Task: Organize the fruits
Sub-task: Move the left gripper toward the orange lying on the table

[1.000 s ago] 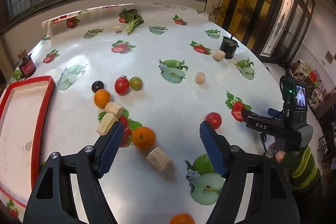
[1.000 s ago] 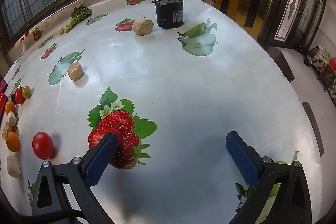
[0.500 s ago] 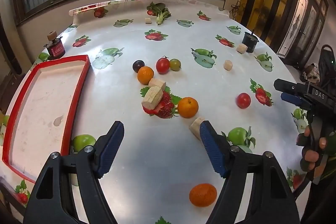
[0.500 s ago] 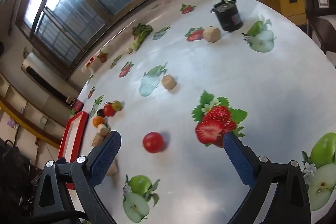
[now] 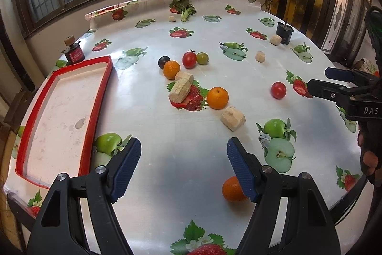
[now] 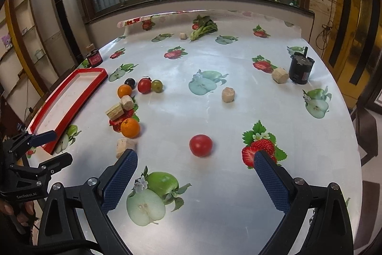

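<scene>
A red-rimmed tray (image 5: 102,87) (image 6: 83,90) lies empty at the table's left. Loose fruit is spread over the printed cloth: an orange (image 5: 217,98) (image 6: 130,127) mid-table, a second orange (image 5: 171,69) (image 6: 124,90), a third orange (image 5: 232,188) near the front edge, a red tomato (image 5: 278,90) (image 6: 200,145) alone at the right, another red tomato (image 5: 189,59) (image 6: 144,85), a green tomato (image 5: 202,58) (image 6: 157,85) and a dark plum (image 5: 163,61) (image 6: 129,82). My left gripper (image 5: 183,171) (image 6: 51,147) is open above the front edge. My right gripper (image 6: 195,181) (image 5: 322,80) is open, just short of the lone tomato.
Several beige cork-like blocks (image 5: 180,90) (image 5: 233,118) (image 6: 228,94) lie among the fruit. A black cylinder (image 5: 284,33) (image 6: 301,70) stands far right, a small red jar (image 5: 74,54) (image 6: 94,58) far left, leafy greens (image 5: 185,8) (image 6: 204,28) at the back. A hand (image 5: 370,159) holds the right gripper.
Both grippers have pulled back and up from the table, so much more of it shows. The right view has swung left onto the fruit. Both stayed open.
</scene>
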Demonstrator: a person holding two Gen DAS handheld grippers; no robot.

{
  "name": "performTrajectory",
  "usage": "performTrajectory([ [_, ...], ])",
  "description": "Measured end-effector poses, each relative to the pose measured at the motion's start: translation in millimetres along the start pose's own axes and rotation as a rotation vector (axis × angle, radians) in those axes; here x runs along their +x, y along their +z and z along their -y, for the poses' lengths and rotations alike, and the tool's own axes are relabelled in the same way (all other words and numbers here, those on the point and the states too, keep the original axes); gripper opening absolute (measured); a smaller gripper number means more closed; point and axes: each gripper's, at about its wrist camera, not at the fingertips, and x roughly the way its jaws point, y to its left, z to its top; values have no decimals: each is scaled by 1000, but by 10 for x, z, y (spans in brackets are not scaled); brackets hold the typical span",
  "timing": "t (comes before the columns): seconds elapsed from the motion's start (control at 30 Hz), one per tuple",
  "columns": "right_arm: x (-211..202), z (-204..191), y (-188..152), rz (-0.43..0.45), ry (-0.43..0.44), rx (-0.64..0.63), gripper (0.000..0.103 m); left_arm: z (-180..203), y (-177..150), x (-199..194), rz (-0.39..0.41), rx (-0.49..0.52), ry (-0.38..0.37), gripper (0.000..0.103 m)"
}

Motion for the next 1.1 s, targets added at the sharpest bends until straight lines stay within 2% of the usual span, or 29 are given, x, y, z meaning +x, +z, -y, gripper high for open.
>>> performTrajectory([
  [0.37, -7, -266, -38, -9, 34, -96, 99, 73, -51, -39, -6, -6, 7, 74],
  [0.8, -8, -280, -100, -28, 0, -128, 99, 69, -148, -42, -32, -41, -43, 74],
  [1.1, 13, -288, -124, -38, -18, -141, 99, 111, -179, -61, -35, -30, -63, 74],
])
